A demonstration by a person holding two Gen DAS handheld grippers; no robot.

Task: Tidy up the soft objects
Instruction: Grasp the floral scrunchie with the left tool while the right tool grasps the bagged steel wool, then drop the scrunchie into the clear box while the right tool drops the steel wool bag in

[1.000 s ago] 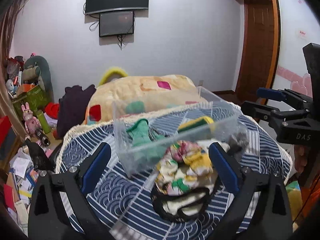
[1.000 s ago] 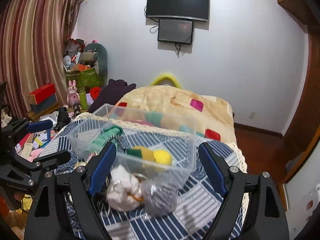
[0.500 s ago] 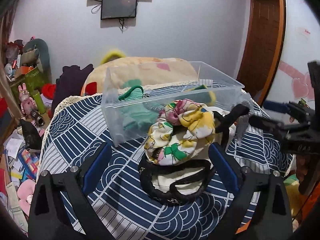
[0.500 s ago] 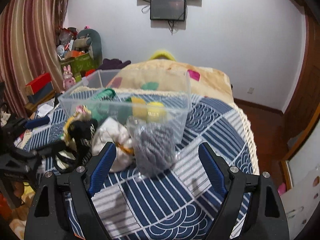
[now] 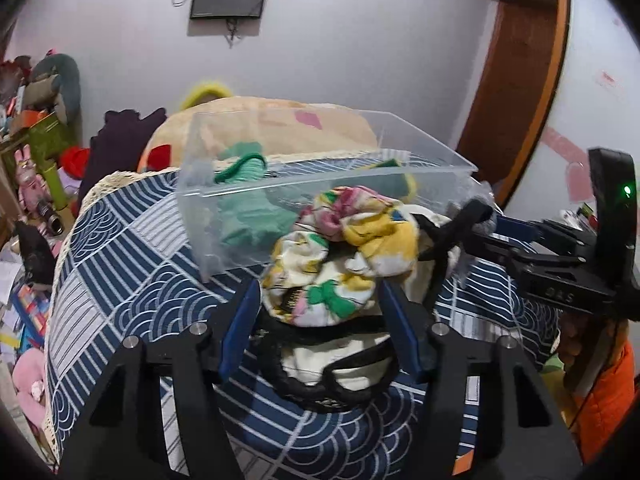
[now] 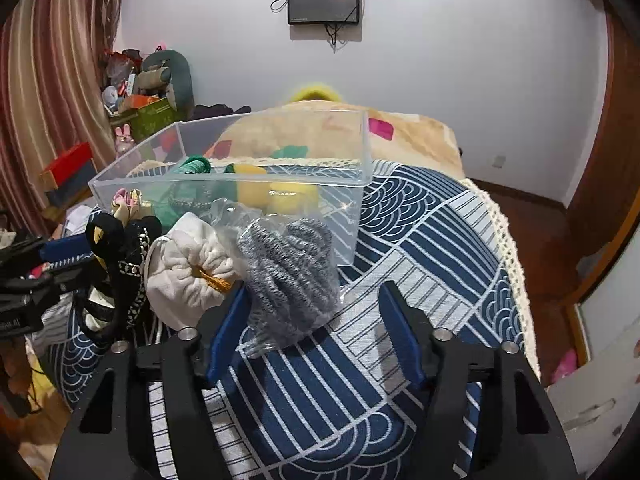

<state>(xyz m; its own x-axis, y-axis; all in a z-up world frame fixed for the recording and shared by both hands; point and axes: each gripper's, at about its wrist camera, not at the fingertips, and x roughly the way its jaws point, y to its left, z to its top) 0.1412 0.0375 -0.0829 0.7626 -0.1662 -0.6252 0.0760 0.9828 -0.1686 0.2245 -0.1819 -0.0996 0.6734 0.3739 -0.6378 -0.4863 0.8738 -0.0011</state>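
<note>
Both grippers reach in: left gripper half-closed around the floral scrunchie, right gripper open beside the bagged grey scrubber; next, squeeze and lift into the clear bin ahead.

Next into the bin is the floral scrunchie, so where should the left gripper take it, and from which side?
Grip the floral scrunchie across its puffy ring, coming from the near side, level with the table. It sits atop the black-trimmed cloth, and the left gripper already brackets its lower part, fingers apart. Staying high likely avoids snagging the trim.
</note>
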